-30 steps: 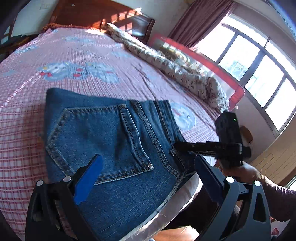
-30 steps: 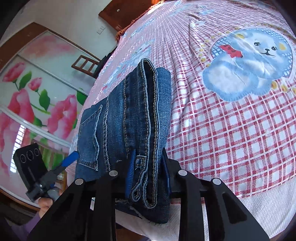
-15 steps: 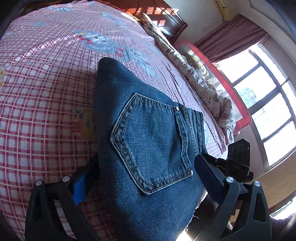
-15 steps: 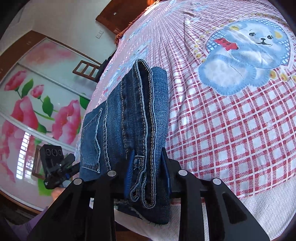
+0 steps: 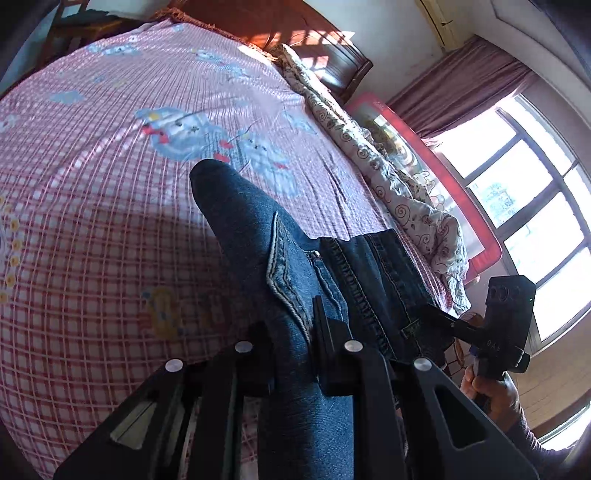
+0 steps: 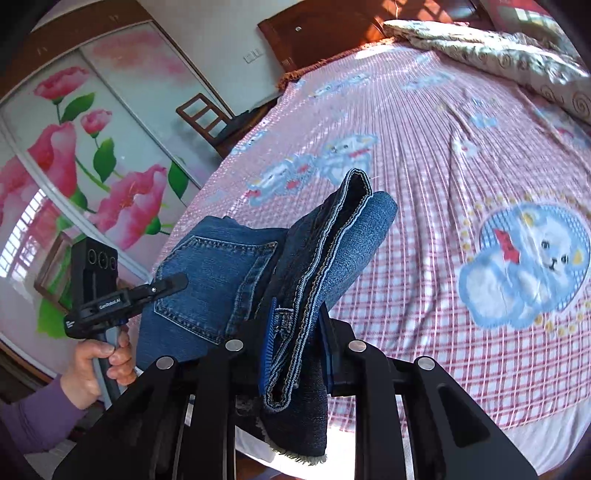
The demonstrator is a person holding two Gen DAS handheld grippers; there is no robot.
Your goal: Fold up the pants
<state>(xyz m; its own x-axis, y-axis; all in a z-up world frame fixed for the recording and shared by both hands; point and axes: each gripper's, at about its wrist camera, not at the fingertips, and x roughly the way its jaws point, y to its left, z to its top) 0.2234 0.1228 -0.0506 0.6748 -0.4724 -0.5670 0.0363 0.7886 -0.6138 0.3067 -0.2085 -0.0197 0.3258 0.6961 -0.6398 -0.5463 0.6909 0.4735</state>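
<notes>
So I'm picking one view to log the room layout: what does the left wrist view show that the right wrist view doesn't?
Only the left wrist view shows the window, the maroon curtain and the red bed rail. Only the right wrist view shows the flower-painted wardrobe doors, a wooden chair and the big bear print. Both show the folded jeans clamped in both tools, the checked bedsheet, the headboard and the rumpled quilt.
</notes>
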